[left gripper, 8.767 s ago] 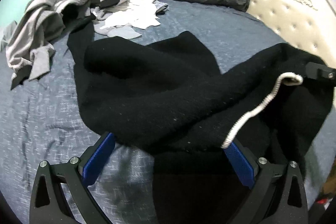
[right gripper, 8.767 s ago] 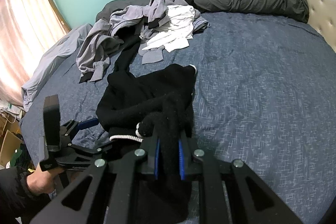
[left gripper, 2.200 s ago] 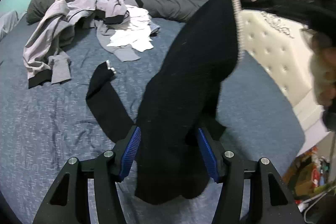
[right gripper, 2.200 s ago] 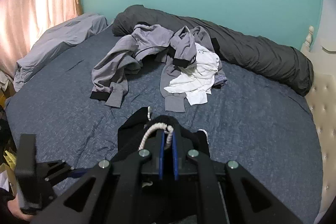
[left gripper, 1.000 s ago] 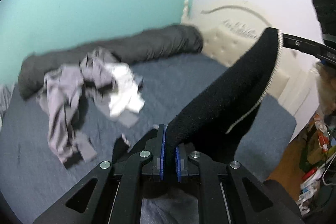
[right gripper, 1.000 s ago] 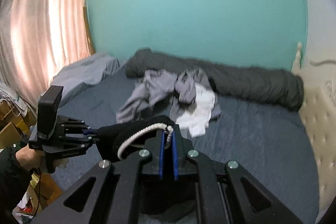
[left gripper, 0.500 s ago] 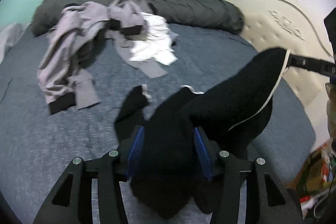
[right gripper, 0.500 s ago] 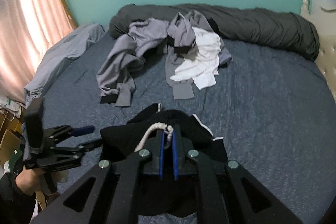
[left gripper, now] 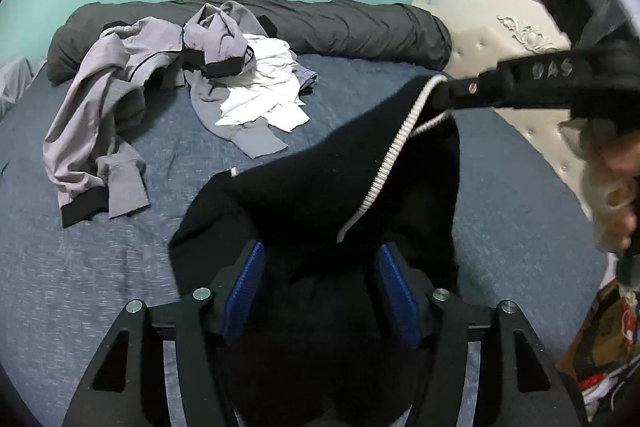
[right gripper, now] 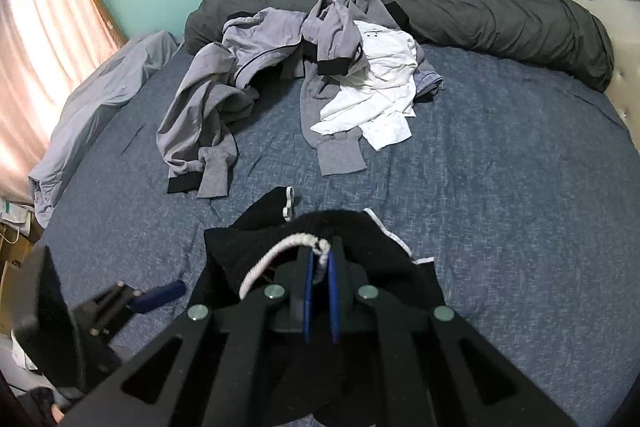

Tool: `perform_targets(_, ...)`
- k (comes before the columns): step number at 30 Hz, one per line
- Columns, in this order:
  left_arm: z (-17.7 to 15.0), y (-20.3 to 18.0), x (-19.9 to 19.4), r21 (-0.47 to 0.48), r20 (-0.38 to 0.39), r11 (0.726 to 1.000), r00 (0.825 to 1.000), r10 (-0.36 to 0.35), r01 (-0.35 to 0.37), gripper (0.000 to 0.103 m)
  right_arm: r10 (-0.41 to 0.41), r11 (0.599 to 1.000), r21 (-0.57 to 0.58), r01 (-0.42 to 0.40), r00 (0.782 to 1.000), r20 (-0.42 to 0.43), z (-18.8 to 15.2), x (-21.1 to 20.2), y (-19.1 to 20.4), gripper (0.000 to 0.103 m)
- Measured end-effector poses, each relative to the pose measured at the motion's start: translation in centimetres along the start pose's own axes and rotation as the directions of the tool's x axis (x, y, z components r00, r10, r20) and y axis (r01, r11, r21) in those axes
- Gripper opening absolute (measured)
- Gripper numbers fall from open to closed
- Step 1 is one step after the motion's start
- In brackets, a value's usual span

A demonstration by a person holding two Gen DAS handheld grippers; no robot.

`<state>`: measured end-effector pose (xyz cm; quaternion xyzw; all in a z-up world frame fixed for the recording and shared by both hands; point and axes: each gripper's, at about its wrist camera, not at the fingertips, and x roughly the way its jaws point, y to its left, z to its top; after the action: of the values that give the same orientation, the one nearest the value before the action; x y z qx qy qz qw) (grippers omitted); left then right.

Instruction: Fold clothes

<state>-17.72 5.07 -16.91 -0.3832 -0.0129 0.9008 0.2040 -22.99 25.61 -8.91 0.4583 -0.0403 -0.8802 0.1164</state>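
- The right tongs [right gripper: 319, 267] are pinched tight on the white-trimmed edge of the black garment [right gripper: 320, 251]; their 2 blue pads sit almost together with the white ribbed trim [right gripper: 276, 253] looped out of the gap.
- The left tongs [left gripper: 320, 283] stand spread wide, their blue pads on either side of a thick bunch of the same black garment [left gripper: 320, 195]. The cloth lies between them, but nothing shows them pressing on it, so I judge them released rather than gripping.
- In the left wrist view the right tongs [left gripper: 444, 93] come in from the upper right and hold the trimmed corner aloft, so the garment's long axis runs from the left tongs up and rightward to the right tongs, with the white trim [left gripper: 384, 167] tracing that line.
- The lower part of the garment sags onto the blue bed [right gripper: 500, 187], close in front of both tongs; a cuff end [right gripper: 288, 203] pokes out just beyond.
- The coming move likely turns on this: the raised corner belongs to the right side, the slack bulk lies nearest the left, so the left tongs must find an edge opposite before the cloth can be spread flat.
- Well apart, farther up the bed, lies the pile of grey and white clothes [right gripper: 312, 67], in front of the dark rolled duvet [right gripper: 480, 11].
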Motion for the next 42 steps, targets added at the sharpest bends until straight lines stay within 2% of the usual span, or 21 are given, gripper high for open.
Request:
perform_targets(2,-0.2,-0.8,1.2,0.005,0.0,1.0,1.0,0.012,-0.012,0.066,0.007,1.0,0.012,-0.007,1.0,-0.001,0.1,0.1,-0.2,0.006)
perform_targets(7,-0.3,-0.9,2.9,-0.081,0.016,0.996,1.0,0.025,-0.024,0.066,0.02,1.0,0.001,-0.02,1.0,0.005,0.0,-0.1,-0.1,0.006)
perform_targets(10,-0.5,-1.8,3.4,-0.051,0.045,0.997,0.997,0.057,-0.055,0.066,0.029,1.0,0.004,-0.029,0.999,0.012,-0.2,-0.1,0.0,0.006)
perform_targets(13,-0.7,-1.2,4.0,-0.093,0.057,0.991,0.993,0.102,-0.097,0.066,0.032,0.999,-0.005,-0.032,0.999,0.021,-0.4,-0.3,0.2,0.006)
perform_targets(17,-0.8,0.2,4.5,-0.151,0.057,0.982,0.991,0.12,-0.11,0.066,0.049,0.999,-0.018,-0.048,0.998,0.027,-0.8,-0.6,0.4,0.006)
perform_targets(18,-0.8,0.4,4.6,-0.146,0.06,0.983,0.99,0.125,-0.115,0.064,0.058,0.998,-0.021,-0.057,0.998,0.027,-1.0,-0.6,0.5,0.006)
perform_targets(22,-0.7,1.3,4.2,-0.14,0.066,0.984,0.99,0.121,-0.111,0.042,0.059,0.996,-0.065,-0.057,0.998,0.029,-1.3,-0.9,1.1,0.006)
perform_targets(25,-0.5,2.1,3.1,-0.109,0.081,0.987,0.989,0.123,-0.114,0.032,0.042,0.994,-0.103,-0.038,0.999,0.034,-1.5,-1.1,1.4,0.006)
perform_targets(28,-0.2,3.3,2.2,-0.106,0.09,0.985,0.985,0.149,-0.139,0.032,0.051,0.994,-0.102,-0.047,0.998,0.031,-1.8,-1.1,1.3,0.006)
perform_targets(31,0.6,4.4,1.2,-0.139,0.116,0.974,0.973,0.198,-0.181,0.032,0.059,0.992,-0.114,-0.056,0.998,0.024,-2.2,-1.1,1.7,0.006)
perform_targets(36,0.9,3.8,0.7,-0.133,0.126,0.98,0.978,0.164,-0.147,0.032,0.056,0.992,-0.113,-0.054,0.998,0.022,-2.1,-1.1,2.2,0.006)
perform_targets(38,0.2,3.6,0.0,-0.17,0.131,0.98,0.983,0.13,-0.107,0.032,0.063,0.993,-0.1,-0.06,0.998,0.022,-1.8,-1.0,2.1,0.006)
perform_targets(41,-1.3,2.9,0.0,-0.212,0.112,0.975,0.989,0.091,-0.066,0.036,0.071,0.995,-0.072,-0.069,0.997,0.023,-1.5,-0.8,1.9,0.006)
perform_targets(42,-1.6,2.4,0.2,-0.208,0.107,0.976,0.99,0.087,-0.063,0.043,0.075,0.995,-0.063,-0.074,0.997,0.022,-1.5,-0.7,1.8,0.006)
